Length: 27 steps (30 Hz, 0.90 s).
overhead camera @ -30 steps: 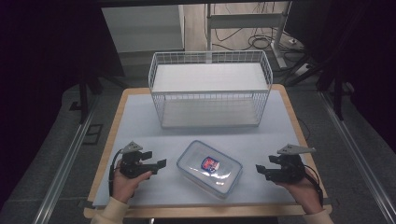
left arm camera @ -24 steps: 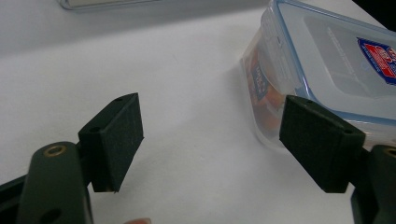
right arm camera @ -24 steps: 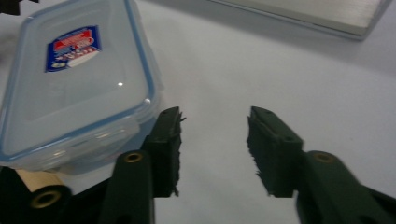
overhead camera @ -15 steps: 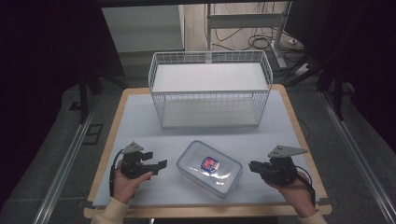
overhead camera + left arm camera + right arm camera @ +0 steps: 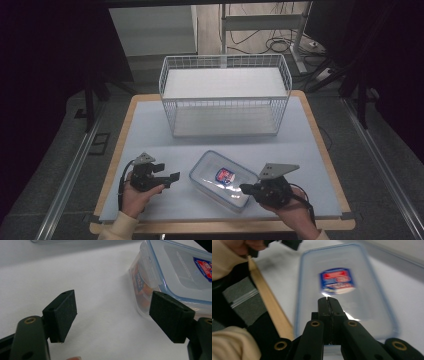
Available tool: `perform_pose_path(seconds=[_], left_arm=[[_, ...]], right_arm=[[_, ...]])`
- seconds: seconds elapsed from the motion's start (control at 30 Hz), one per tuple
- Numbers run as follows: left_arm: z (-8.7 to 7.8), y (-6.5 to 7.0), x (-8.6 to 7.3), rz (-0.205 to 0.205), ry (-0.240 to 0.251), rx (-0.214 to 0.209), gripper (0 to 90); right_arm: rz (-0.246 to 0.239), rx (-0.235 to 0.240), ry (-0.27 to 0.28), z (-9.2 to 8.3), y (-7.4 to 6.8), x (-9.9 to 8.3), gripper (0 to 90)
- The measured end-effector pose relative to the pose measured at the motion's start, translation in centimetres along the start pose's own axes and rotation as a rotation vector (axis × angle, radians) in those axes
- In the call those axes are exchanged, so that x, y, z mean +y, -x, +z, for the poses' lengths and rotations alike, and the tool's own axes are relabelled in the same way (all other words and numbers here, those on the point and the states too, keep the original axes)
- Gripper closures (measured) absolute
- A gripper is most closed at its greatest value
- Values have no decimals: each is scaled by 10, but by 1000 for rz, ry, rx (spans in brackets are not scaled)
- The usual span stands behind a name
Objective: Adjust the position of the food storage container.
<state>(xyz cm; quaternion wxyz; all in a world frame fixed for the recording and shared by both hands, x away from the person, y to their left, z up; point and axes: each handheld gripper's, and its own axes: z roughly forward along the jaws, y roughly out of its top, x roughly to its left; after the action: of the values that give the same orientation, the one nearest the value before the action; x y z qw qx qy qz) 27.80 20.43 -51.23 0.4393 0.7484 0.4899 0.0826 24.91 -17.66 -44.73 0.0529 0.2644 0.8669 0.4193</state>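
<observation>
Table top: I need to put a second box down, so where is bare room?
Free: the strip between the wire basket and the lidded container, and the table's bare left and right margins beside the basket. Crowded: the near edge, where the left tool and right tool flank the container.

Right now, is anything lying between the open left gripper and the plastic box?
No. In the high view, only bare white mat separates the left gripper from the plastic box.
</observation>
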Motion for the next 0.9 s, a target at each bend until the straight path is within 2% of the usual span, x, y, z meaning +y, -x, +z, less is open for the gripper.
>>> perform_pose_path(seconds=[0.1, 0.23, 0.3, 0.43, 0.5, 0.63, 0.67, 0.7, 0.9], left_arm=[[1, 0, 0, 2, -3, -3, 218], [1, 0, -1, 3, -7, -3, 219], [1, 0, -1, -1, -5, -3, 220], [1, 0, -1, -2, -5, -3, 219], [1, -1, -1, 0, -7, -3, 219], [1, -1, -1, -1, -7, -4, 219], [1, -1, -1, -1, -8, -3, 220], [2, -1, -1, -1, -9, -3, 220], [2, -1, -1, 0, -11, -4, 220]], right_arm=[[-43, 26, -29, 10, -15, 0, 896], [-77, 48, -67, 19, -29, -3, 897], [-102, 58, -108, 29, -38, -9, 897], [-121, 47, -146, 38, -42, -17, 898], [-121, 47, -149, 39, -43, -17, 898], [-150, 19, -153, 39, -46, -18, 898], [-143, 46, -163, 39, -48, -19, 898], [-143, 46, -163, 39, -48, -19, 898], [-160, 9, -185, 43, -49, -23, 898]])
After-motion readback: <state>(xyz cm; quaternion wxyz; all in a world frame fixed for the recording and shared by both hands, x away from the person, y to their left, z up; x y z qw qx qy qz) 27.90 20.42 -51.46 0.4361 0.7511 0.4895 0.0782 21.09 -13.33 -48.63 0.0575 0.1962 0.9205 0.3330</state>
